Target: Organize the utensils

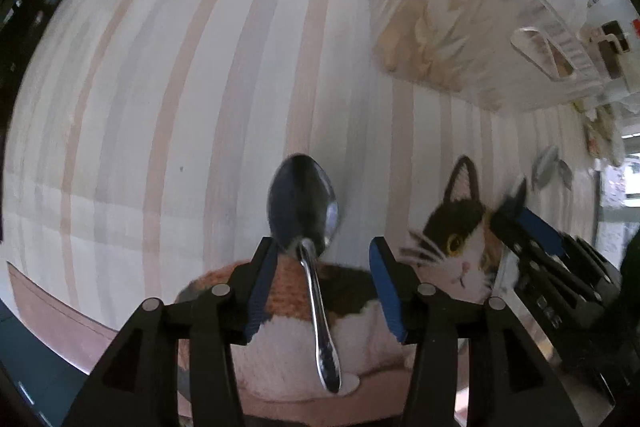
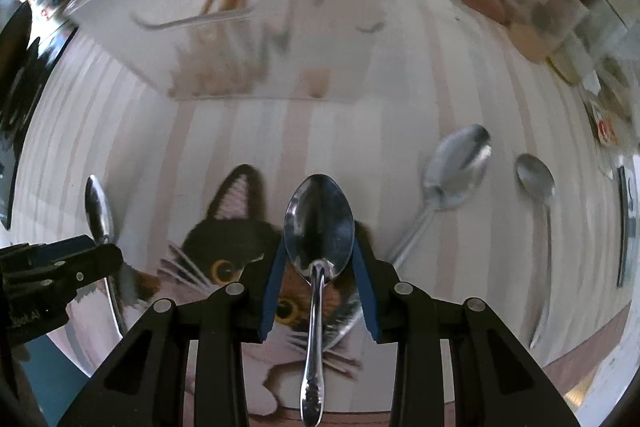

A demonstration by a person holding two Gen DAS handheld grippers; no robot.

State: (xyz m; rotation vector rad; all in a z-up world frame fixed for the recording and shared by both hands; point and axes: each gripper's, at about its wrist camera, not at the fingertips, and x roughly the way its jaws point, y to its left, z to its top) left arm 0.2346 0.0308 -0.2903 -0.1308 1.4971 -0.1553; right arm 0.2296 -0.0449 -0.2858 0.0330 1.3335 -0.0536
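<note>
Two spoons are sitting in the tongs' lanes right now, both lying on the striped cat-print mat covering the counter. The left tongs are gaping wide, with a spoon lying between the fingers closer to the left pad; I can't tell if it's actually touching. The right tongs are narrower, their blue pads flanking the bowl of a second spoon, but whether they're really pinching it is hard to say.

Handling-wise, these are looking like polished steel: stiff, light, not fragile, but slick and thin. I'd guess the neck just below the bowl is the best place to pinch, since the rounded bowl is likely to squirt out of flat pads. Two more spoons are lying loose to the right, and the clear plastic organizer is waiting at the far edge of the mat, already holding what look like wooden utensils.
</note>
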